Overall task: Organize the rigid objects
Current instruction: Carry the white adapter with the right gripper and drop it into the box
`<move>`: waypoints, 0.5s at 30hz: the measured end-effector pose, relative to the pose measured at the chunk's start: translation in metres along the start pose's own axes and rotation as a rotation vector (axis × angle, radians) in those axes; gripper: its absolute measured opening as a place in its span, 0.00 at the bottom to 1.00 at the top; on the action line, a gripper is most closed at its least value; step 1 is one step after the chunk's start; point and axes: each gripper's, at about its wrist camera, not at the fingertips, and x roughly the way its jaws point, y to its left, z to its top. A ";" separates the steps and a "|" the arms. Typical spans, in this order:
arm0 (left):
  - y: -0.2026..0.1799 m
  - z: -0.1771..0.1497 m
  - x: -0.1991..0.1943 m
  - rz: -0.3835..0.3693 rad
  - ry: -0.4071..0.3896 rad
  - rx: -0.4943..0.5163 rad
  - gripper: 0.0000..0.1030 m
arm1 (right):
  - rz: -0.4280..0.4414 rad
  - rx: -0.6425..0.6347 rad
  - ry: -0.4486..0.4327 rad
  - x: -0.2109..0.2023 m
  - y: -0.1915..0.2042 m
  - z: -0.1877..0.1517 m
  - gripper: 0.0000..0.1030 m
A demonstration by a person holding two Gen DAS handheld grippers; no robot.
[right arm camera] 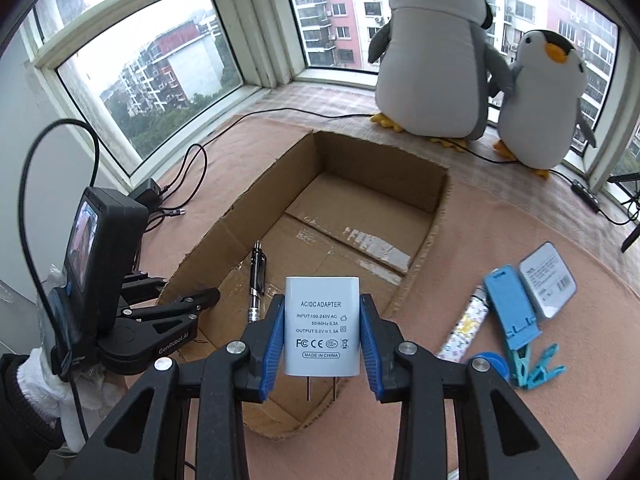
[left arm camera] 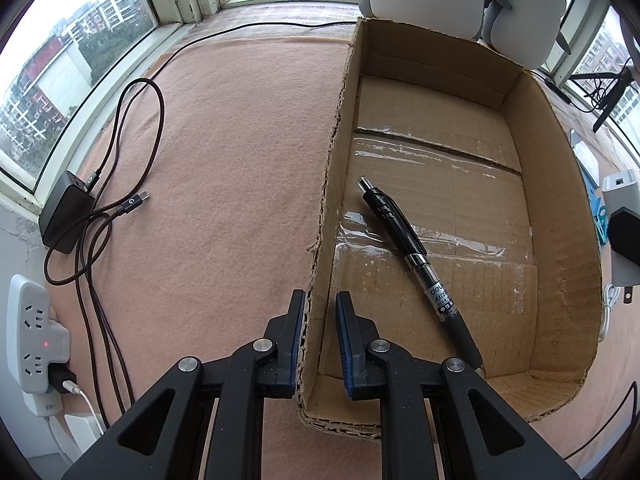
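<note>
Two grippers work: left gripper [left arm camera: 320, 312] jaws pinch the cardboard box [left arm camera: 560, 216] wall, right gripper [right arm camera: 322, 328] jaws pinch a white AC/DC adapter [right arm camera: 321, 324], which could slip and miss the box.

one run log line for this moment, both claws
left claw: shut on box wall | right claw: shut on adapter, over box | pen: in box

Left gripper [left arm camera: 320, 300] clamped on cardboard box [left arm camera: 560, 208] wall, black pen [left arm camera: 416, 256] inside (lying diagonally), pink cloth [left arm camera: 240, 160]
</note>
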 end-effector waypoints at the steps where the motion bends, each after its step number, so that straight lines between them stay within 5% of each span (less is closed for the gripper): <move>1: 0.001 0.000 0.000 -0.001 0.000 0.000 0.15 | 0.001 -0.005 0.004 0.004 0.003 0.001 0.31; 15: 0.001 0.000 0.000 -0.001 0.001 0.001 0.15 | -0.037 -0.045 0.060 0.036 0.011 0.000 0.31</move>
